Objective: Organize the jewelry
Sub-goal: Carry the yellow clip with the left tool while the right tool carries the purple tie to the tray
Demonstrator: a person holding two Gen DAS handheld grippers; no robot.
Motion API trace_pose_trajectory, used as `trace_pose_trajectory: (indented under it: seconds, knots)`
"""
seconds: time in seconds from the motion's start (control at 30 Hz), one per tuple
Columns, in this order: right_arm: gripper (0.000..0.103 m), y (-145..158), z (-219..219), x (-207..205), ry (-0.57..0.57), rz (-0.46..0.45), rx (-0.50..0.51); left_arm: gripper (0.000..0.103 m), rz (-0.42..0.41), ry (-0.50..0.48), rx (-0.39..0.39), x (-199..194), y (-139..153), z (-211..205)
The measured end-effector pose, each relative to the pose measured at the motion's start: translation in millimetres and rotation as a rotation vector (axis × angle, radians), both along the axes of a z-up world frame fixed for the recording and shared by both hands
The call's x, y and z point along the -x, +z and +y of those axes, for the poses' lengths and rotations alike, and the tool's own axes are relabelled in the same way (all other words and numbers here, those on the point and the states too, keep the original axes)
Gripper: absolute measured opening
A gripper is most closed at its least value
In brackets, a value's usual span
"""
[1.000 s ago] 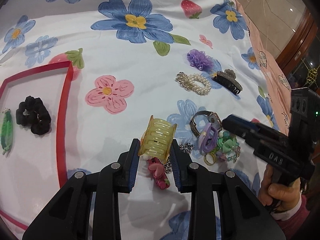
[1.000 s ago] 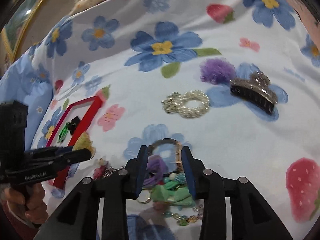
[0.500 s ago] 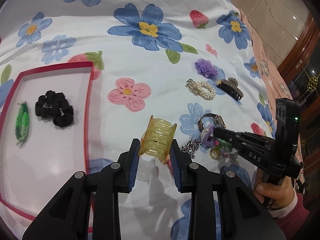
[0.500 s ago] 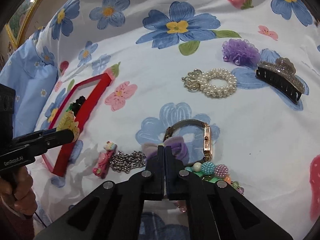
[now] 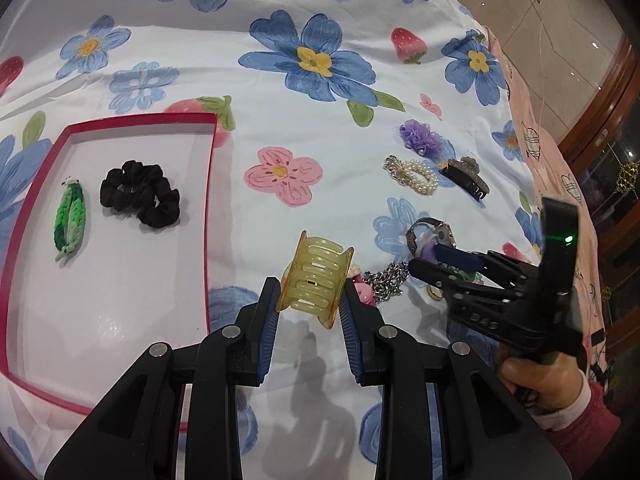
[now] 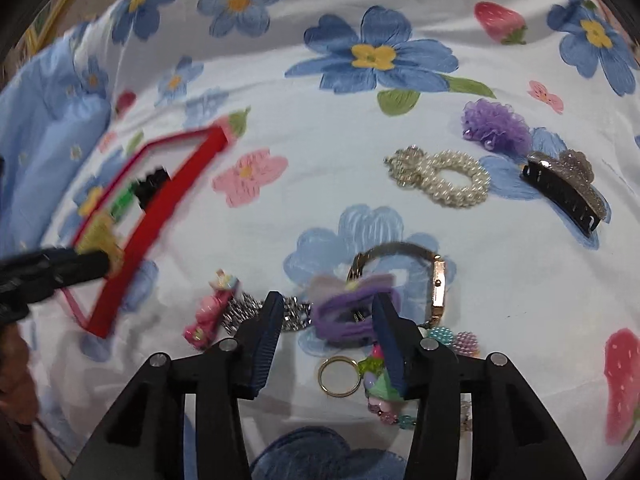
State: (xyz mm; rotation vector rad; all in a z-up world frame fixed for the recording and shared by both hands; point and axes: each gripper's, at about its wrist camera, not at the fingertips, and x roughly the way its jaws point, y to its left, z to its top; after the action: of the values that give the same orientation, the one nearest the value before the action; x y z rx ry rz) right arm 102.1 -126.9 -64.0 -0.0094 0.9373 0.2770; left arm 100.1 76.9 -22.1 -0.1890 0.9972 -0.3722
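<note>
My left gripper [image 5: 309, 296] is shut on a yellow translucent hair claw [image 5: 314, 282] and holds it above the cloth, just right of the red-rimmed tray [image 5: 208, 184]. The tray holds a black scrunchie [image 5: 140, 194] and a green braided band [image 5: 70, 220]. My right gripper [image 6: 326, 316] is open, its jaws on either side of a purple hair clip [image 6: 352, 312] that looks slightly raised and blurred. Around it lie a gold watch [image 6: 434, 280], a silver chain [image 6: 256, 312], a pink clip [image 6: 210, 310], a gold ring [image 6: 340, 376] and beaded pieces [image 6: 452, 340].
Further back on the flowered cloth lie a pearl bracelet [image 6: 440, 180], a purple fabric flower [image 6: 496, 124] and a black glitter hair claw [image 6: 568, 188]. The cloth's right edge [image 5: 532, 148] drops off toward a tiled floor and wooden furniture.
My left gripper carried the yellow claw leftward toward the tray. My right gripper shut at the purple clip half a second ago and now stands open around it.
</note>
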Motion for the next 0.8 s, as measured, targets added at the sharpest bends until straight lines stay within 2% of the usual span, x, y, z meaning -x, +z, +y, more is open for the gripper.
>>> trace_pose_trajectory:
  seconds: [0.07, 0.13, 0.23, 0.37, 0.47, 0.67, 0.8]
  knots:
    - [0.043, -5.0, 0.0, -2.1, -0.016, -0.007, 0.039, 0.028, 0.001, 0.001, -0.001, 0.6, -0.6, 1.4]
    - [0.019, -5.0, -10.3, -3.8, -0.041, 0.003, -0.021, 0.028, 0.001, 0.002, -0.003, 0.7, -1.2, 2.6]
    - [0.008, 2.4, -23.8, -1.4, -0.061, -0.013, -0.084, 0.028, 0.002, 0.004, 0.000, 0.3, -2.3, 4.5]
    - [0.007, 18.3, -28.4, 6.4, -0.071, -0.057, -0.126, 0.028, 0.000, 0.021, 0.001, 2.3, -3.0, 11.2]
    - [0.006, 30.3, -16.1, 11.2, -0.034, -0.082, -0.144, 0.028, -0.008, 0.047, 0.004, 5.5, -0.9, 25.1]
    - [0.006, 47.4, 29.9, 9.0, 0.072, -0.086, -0.207, 0.028, -0.023, 0.139, 0.005, 13.6, 4.0, 72.0]
    - [0.006, 53.0, 76.4, 4.6, 0.170, -0.079, -0.229, 0.028, -0.019, 0.205, -0.002, 17.3, 2.9, 106.0]
